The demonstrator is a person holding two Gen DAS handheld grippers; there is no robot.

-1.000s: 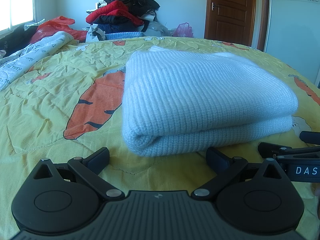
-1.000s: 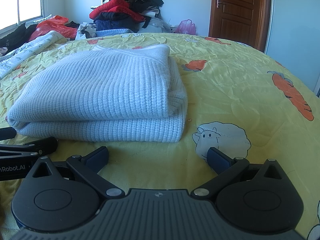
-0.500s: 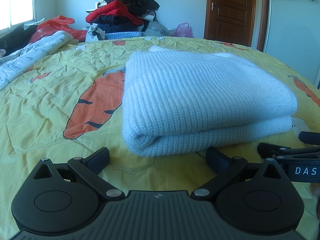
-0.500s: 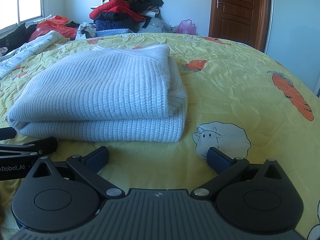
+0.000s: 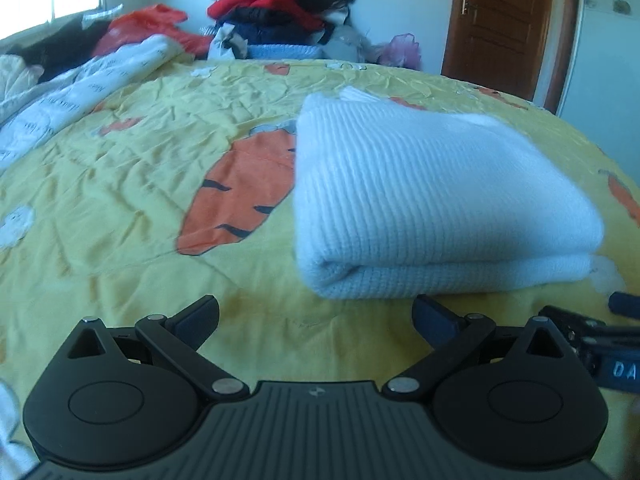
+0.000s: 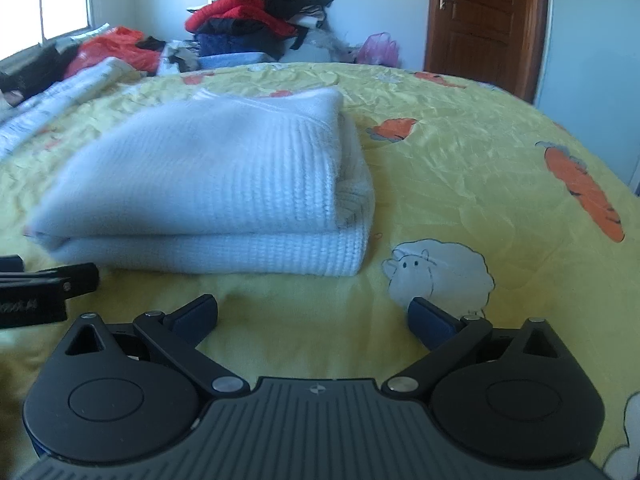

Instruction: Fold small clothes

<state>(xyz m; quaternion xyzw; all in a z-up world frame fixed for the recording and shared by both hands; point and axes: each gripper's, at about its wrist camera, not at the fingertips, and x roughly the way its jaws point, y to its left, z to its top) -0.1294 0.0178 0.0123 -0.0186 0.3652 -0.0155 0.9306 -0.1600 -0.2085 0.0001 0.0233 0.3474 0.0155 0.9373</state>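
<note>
My left gripper [image 5: 316, 314] and my right gripper [image 6: 312, 314] both have their fingers spread wide, gripping nothing. The folded pale-blue ribbed knit sweater [image 5: 432, 200] lies just ahead of both, on the yellow carrot-print bedspread [image 5: 132, 184]. White letters "DA" [image 5: 624, 370] show on my right gripper's side.

low side-by-side views, sharing sweater [image 5: 432, 200], slightly blurred

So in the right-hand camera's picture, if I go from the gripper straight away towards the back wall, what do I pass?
Right gripper, open → bare yellow bedspread → folded white knit sweater → more bedspread → pile of red and dark clothes by the back wall.
</note>
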